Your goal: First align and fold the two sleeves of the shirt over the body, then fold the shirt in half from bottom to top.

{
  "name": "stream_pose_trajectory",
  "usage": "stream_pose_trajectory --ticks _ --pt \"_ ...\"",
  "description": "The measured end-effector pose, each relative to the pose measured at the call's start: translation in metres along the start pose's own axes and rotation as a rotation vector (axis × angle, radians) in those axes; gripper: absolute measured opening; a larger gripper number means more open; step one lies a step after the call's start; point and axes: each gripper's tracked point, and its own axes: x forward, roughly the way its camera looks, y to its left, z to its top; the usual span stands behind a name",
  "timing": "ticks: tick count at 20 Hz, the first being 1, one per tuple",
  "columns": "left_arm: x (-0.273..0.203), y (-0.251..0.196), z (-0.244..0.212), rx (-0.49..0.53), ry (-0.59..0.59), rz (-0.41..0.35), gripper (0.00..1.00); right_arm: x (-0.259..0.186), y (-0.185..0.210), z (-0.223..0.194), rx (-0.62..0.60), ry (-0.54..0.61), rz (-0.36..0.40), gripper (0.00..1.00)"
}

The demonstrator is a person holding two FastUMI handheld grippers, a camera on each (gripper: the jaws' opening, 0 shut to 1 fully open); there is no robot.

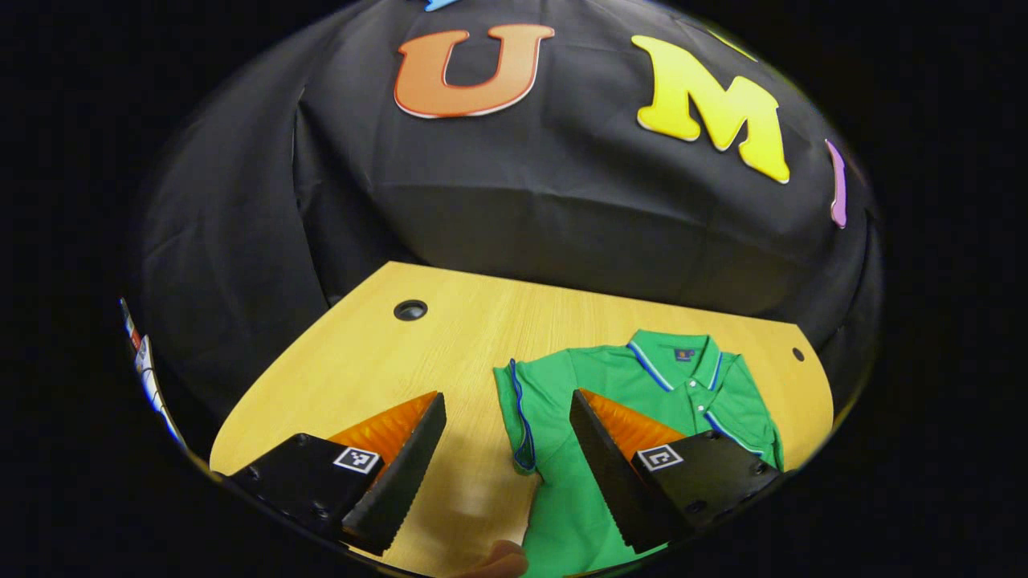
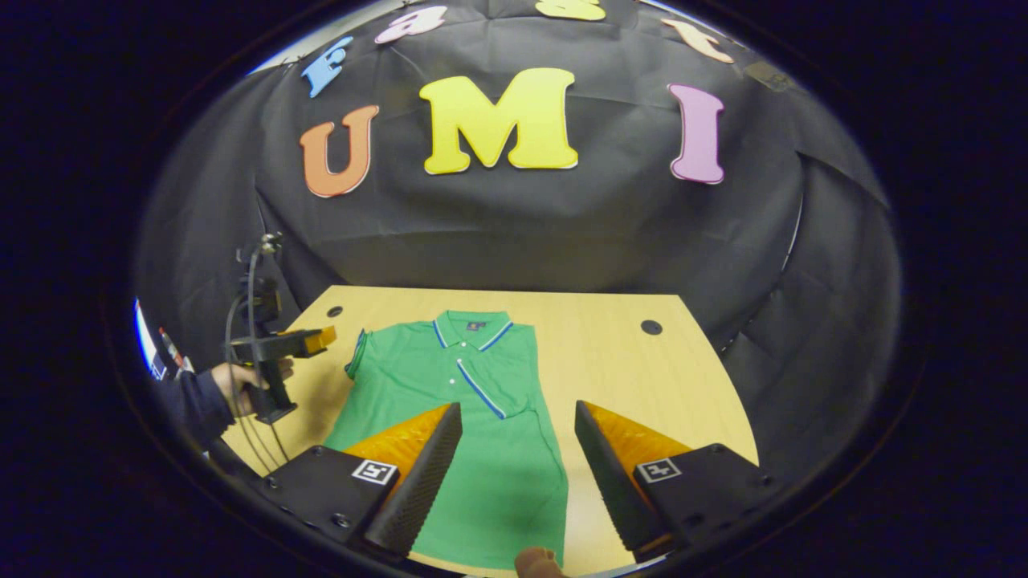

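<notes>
- In the left gripper view, the left gripper point(image 1: 506, 417) is seen with its two fingers wide apart, nothing gripped between them, held above the table point(image 1: 450, 337).
- In the right gripper view, the right gripper point(image 2: 518, 425) is likewise seen with two fingers spread apart and nothing clamped.
- One green shirt point(image 2: 474, 401) is laid flat on the table, collar toward the far edge.
- One sleeve point(image 2: 494, 385) is folded over the body; the other sleeve point(image 2: 357, 353) is spread out to the side.
- Two round holes point(image 2: 651, 327) are counted in the tabletop near the far corners.
- One hand point(image 2: 241, 377) in a dark sleeve is seen holding the left gripper beside the shirt.
</notes>
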Motion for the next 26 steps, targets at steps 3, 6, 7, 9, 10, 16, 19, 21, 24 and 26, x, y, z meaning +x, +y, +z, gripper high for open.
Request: stream_pose_trajectory --ticks 3,6,7,9,10,16,19,21,24,26 --pt "0.021 0.001 -0.010 -0.022 0.050 0.000 1.00 -0.010 0.008 -0.021 0.036 0.036 -0.004 0.92" --pt "0.040 -0.008 -0.016 -0.012 0.065 -0.013 1.00 -0.009 0.021 -0.050 0.007 0.087 0.003 0.92" --pt "0.045 -0.008 -0.017 -0.004 0.070 -0.011 1.00 -0.010 0.027 -0.059 0.006 0.106 0.007 0.92" --pt "0.053 -0.008 -0.023 0.005 0.102 0.001 1.00 -0.014 0.039 -0.065 0.009 0.121 0.022 0.93" --pt "0.056 -0.008 -0.025 0.008 0.116 0.007 1.00 -0.016 0.044 -0.064 0.003 0.117 0.030 0.93" --pt "0.067 -0.014 -0.036 -0.028 0.200 0.003 0.86 -0.017 0.054 -0.076 -0.010 0.145 0.051 0.92" --pt "0.070 -0.007 -0.035 -0.014 0.204 0.044 0.73 -0.015 0.053 -0.086 0.022 0.179 0.051 0.92" --pt "0.072 -0.010 -0.038 -0.017 0.216 0.041 0.67 -0.014 0.050 -0.085 0.034 0.179 0.046 0.90" --pt "0.075 -0.016 -0.040 -0.010 0.227 0.021 0.54 -0.012 0.046 -0.084 0.042 0.181 0.032 0.90" --pt "0.075 -0.019 -0.040 -0.016 0.227 0.015 0.45 -0.013 0.041 -0.088 0.039 0.186 0.016 0.93"
